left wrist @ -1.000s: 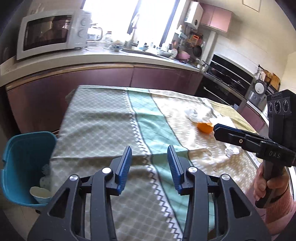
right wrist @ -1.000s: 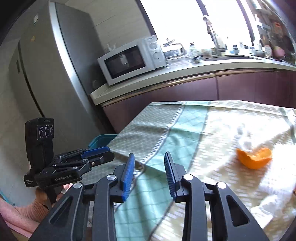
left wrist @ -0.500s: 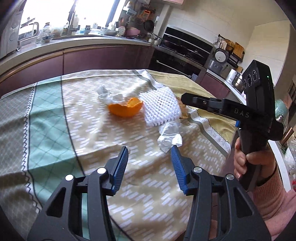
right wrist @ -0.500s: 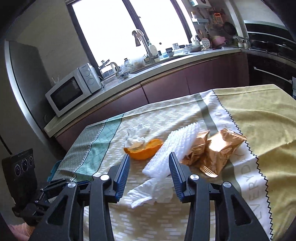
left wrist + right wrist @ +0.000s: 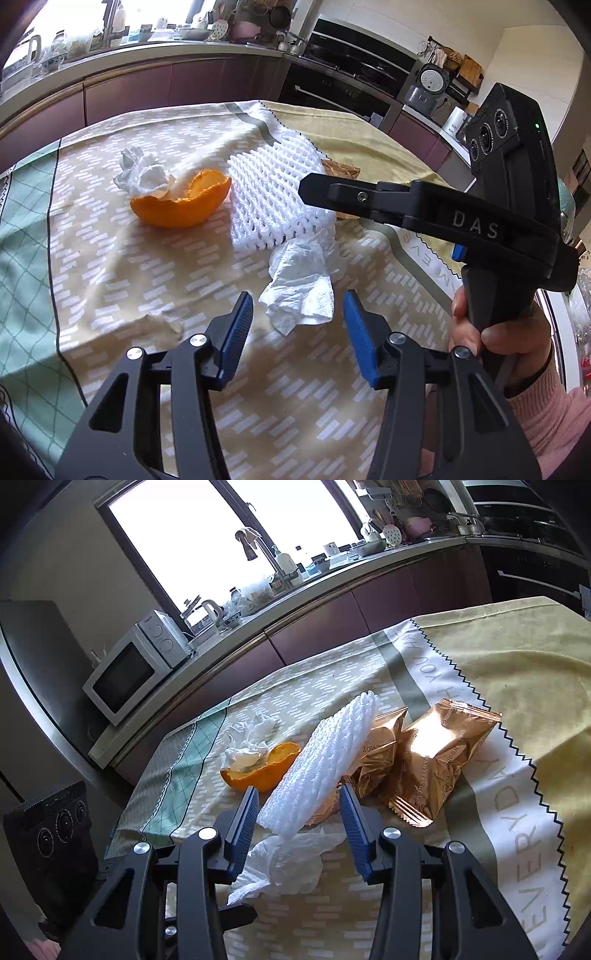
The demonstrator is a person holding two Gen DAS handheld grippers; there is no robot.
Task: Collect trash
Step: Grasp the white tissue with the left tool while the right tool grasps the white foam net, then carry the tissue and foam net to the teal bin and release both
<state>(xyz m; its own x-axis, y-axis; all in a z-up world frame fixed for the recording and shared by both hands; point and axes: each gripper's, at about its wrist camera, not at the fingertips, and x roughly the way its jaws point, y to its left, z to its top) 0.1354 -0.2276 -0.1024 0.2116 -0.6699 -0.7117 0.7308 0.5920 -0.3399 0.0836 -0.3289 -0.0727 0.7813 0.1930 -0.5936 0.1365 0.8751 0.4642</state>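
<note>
Trash lies on the clothed table: a crumpled white tissue [image 5: 301,286], a white foam fruit net [image 5: 275,195], an orange peel [image 5: 181,205], a second tissue wad [image 5: 142,175] and two gold snack wrappers [image 5: 432,755]. My left gripper [image 5: 298,308] is open, its jaws on either side of the near tissue, just above it. My right gripper [image 5: 298,805] is open, its jaws around the near end of the foam net [image 5: 321,768], with the tissue [image 5: 284,866] below it. The right gripper also shows from the side in the left wrist view [image 5: 314,190].
The patterned tablecloth [image 5: 122,288] covers the table. A kitchen counter with a microwave [image 5: 129,668], kettle and sink runs behind. An oven and a rice cooker [image 5: 428,88] stand at the far right. The table's edge is near on the right.
Both grippers have swung from the table's bare left side to the trash pile and moved closer. The left now frames the near tissue, the right the foam net. The blue bin has left view.
</note>
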